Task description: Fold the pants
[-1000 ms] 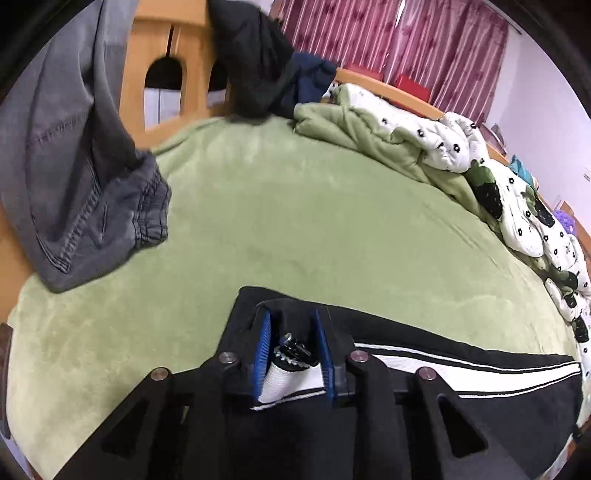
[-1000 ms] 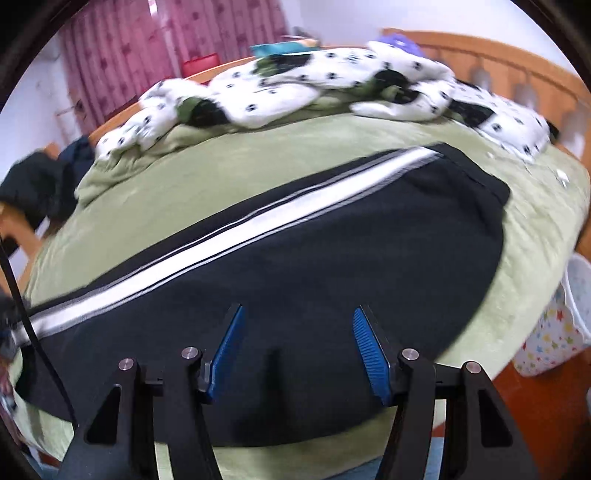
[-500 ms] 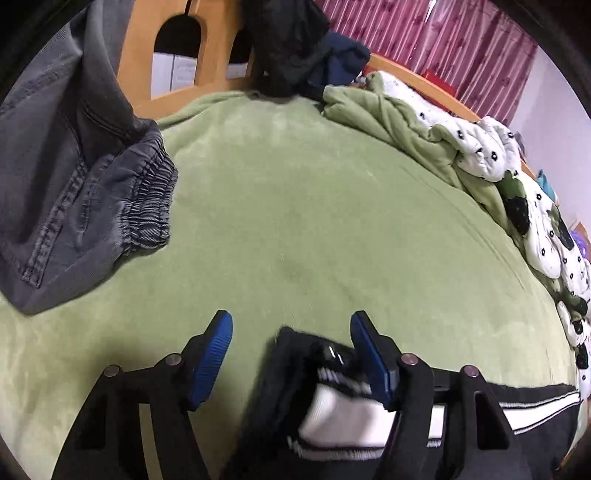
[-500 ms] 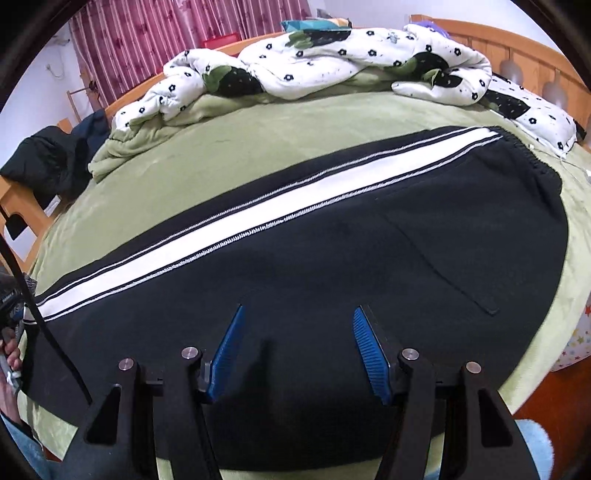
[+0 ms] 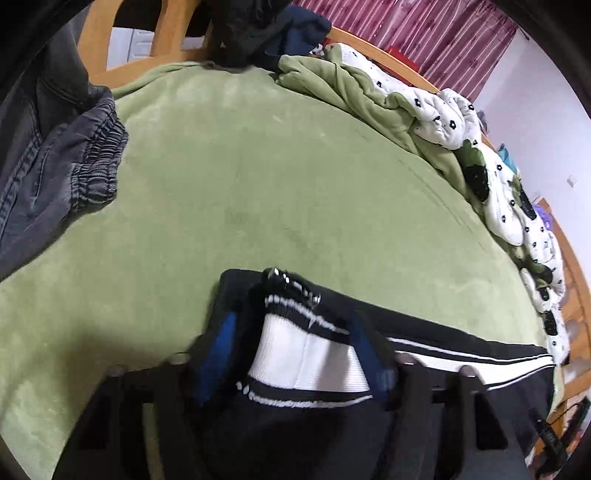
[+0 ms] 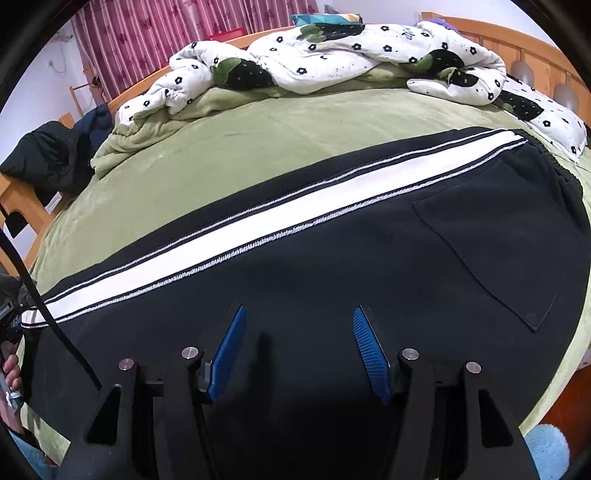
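Note:
Black pants with a white side stripe lie flat across the green bed, waistband and back pocket at the right. My left gripper is open, its blue pads on either side of the bunched striped cuff at the pants' left end, which rises between them. My right gripper is open and empty, hovering just above the black fabric near the front edge of the bed.
The green bed cover spreads beyond the pants. Grey jeans lie at the left. A white flowered quilt is heaped along the far side. Dark clothes hang on the wooden bed frame.
My left gripper let go of the cuff and opened, then moved forward so the cuff stands between its open pads. My right gripper rose slightly and stayed open.

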`<state>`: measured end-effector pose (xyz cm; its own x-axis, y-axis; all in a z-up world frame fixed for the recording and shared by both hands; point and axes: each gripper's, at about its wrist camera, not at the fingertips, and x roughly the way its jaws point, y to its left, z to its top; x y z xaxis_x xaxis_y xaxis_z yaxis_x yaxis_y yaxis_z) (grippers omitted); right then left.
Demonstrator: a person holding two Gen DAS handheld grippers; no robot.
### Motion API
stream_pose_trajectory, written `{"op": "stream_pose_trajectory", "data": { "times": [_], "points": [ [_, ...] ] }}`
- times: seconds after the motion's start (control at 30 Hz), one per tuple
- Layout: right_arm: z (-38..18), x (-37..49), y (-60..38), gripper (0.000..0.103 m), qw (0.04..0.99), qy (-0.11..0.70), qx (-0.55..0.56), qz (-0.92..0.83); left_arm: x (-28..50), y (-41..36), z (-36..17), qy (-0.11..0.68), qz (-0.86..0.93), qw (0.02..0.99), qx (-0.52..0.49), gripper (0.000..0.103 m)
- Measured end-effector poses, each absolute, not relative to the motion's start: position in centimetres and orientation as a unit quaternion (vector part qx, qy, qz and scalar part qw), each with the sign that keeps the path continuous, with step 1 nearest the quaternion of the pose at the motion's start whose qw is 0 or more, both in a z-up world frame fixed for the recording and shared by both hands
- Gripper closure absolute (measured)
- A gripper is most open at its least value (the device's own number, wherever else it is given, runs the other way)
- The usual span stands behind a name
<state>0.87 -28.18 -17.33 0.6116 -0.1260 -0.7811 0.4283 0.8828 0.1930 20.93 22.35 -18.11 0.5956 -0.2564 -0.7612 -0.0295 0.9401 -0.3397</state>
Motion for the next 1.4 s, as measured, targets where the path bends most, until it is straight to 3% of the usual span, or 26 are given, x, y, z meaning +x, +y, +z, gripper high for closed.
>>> {"op": "stream_pose_trajectory", "data": {
  "times": [0.1,0.17,0.27,0.33,0.47,0.6,0.67,0.8,1.0,1.1,1.2,1.27,1.3,1.4],
  "points": [
    [-17.8,0.9,-28.0,0.043,0.877,0.416,0.182,-0.16,20.7,22.8,-17.2,0.408,-0.058,0.898,-0.156,0.09],
    [-17.9,1.0,-28.0,0.043,0.875,0.418,0.186,-0.159,21.1,23.5,-16.7,0.393,-0.056,0.902,-0.167,0.09],
    [-17.7,1.2,-27.9,0.043,0.877,0.417,0.178,-0.158,22.1,23.4,-18.5,0.431,-0.031,0.888,-0.157,0.09],
    [-17.4,1.4,-28.0,0.043,0.882,0.415,0.16,-0.158,22.2,23.2,-19.0,0.439,-0.026,0.886,-0.146,0.088],
    [-16.9,2.8,-29.5,0.043,0.888,0.411,0.128,-0.163,21.7,22.6,-17.7,0.444,-0.012,0.889,-0.11,0.073],
    [-18.4,4.4,-31.6,0.043,0.882,0.42,0.111,-0.183,21.3,22.3,-18.1,0.454,0.026,0.886,-0.089,0.049],
    [-20.4,5.2,-32.7,0.043,0.866,0.448,0.127,-0.18,21.7,22.4,-19.3,0.475,0.041,0.874,-0.091,0.048],
    [-19.3,5.4,-32.4,0.043,0.874,0.452,0.092,-0.153,21.3,22.5,-17.8,0.473,0.043,0.874,-0.104,0.049],
    [-14.1,6.2,-36.5,0.043,0.906,0.389,0.065,-0.157,19.7,20.3,-15.3,0.446,0.037,0.891,-0.074,0.048],
    [-12.8,8.8,-38.8,0.033,0.917,0.371,0.03,-0.144,18.8,18.5,-14.6,0.432,0.021,0.899,-0.066,0.045],
    [-13.7,12.3,-41.8,0.033,0.911,0.385,0.027,-0.147,18.5,16.9,-14.5,0.429,0.014,0.901,-0.066,0.045],
    [-16.2,14.4,-43.6,0.041,0.893,0.422,0.025,-0.153,18.3,16.0,-14.5,0.431,0.004,0.899,-0.074,0.045],
    [-17.9,15.3,-44.4,0.052,0.883,0.443,0.026,-0.153,18.1,15.7,-14.5,0.433,-0.001,0.898,-0.073,0.045],
    [-19.4,15.8,-44.9,0.052,0.893,0.425,0.033,-0.146,17.5,14.8,-14.3,0.431,-0.002,0.901,-0.058,0.045]
  ]
}}
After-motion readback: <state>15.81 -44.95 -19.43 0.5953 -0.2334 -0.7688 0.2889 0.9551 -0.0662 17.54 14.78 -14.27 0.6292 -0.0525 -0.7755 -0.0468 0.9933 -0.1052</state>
